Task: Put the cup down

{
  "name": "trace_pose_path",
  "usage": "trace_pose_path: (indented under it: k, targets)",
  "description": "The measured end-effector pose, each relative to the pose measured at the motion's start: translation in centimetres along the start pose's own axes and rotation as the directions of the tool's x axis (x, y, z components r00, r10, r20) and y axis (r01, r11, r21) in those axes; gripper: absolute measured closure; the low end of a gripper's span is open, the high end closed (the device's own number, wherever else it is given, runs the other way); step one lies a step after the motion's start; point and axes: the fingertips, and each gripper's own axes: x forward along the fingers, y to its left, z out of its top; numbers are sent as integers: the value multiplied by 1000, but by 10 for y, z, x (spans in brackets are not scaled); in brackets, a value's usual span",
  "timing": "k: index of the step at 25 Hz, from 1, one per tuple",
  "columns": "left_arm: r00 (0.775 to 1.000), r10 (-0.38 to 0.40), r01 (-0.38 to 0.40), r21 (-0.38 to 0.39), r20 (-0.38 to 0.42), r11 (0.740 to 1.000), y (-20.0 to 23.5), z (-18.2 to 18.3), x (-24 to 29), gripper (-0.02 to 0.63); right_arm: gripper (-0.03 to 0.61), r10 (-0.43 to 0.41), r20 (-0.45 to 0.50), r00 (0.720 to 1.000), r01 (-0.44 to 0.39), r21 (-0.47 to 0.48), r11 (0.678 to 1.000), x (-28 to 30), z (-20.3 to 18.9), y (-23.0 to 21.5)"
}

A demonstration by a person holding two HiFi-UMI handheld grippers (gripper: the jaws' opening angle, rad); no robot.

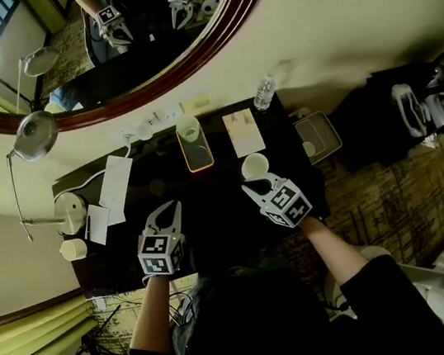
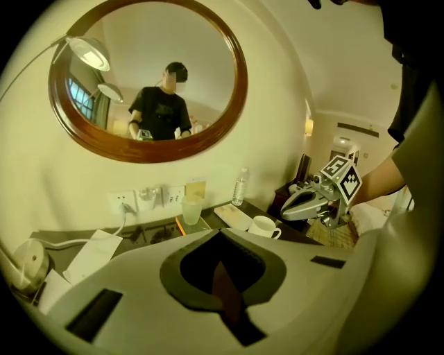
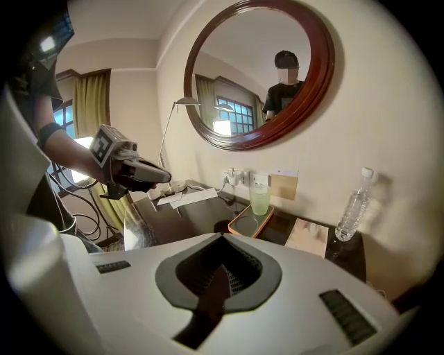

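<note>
Cup (image 1: 254, 165) upright on the table (image 1: 225, 207), 11 o'clock just off the right gripper (image 1: 255, 187); glass (image 1: 188, 129) on orange tray (image 1: 203, 165) at 11 o'clock from it, bottle (image 1: 264, 92) at 1. Right and left gripper (image 1: 171, 212) jaws closed, empty. Left gripper view shows the cup; right gripper view doesn't.

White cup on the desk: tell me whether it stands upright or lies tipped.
Upright. The white cup rests on its base on the dark desk, open mouth facing up, handle out to one side.

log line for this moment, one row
cup: upright on table, free | left hand-held gripper: shut, empty | right hand-held gripper: shut, empty
</note>
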Motion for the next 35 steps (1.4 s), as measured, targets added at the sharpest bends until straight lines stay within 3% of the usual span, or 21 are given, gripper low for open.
trace_pose_path:
  k: [13, 16, 18, 26, 30, 35]
  targets:
    - [999, 4, -1, -51, 48, 999, 5, 2, -10, 612, 558, -43, 10, 999, 42, 61, 997, -11, -15, 2]
    - [998, -11, 13, -23, 65, 1000, -2, 11, -7, 611, 547, -82, 19, 996, 81, 53, 995, -15, -19, -7]
    - [998, -28, 28, 4, 59, 1000, -9, 17, -5, 611, 491, -88, 22, 996, 86, 55, 995, -17, -21, -11]
    - [998, -57, 56, 36, 24, 998, -20, 18, 13, 611, 161, -155, 25, 988, 152, 100, 983, -14, -51, -52]
    - [998, -59, 58, 50, 19, 997, -22, 16, 23, 611, 127, -200, 6, 980, 199, 108, 974, -3, -73, -81]
    - [998, -58, 58, 65, -8, 996, -28, 14, 39, 611, 98, -179, -3, 984, 178, 77, 981, 22, -93, -98]
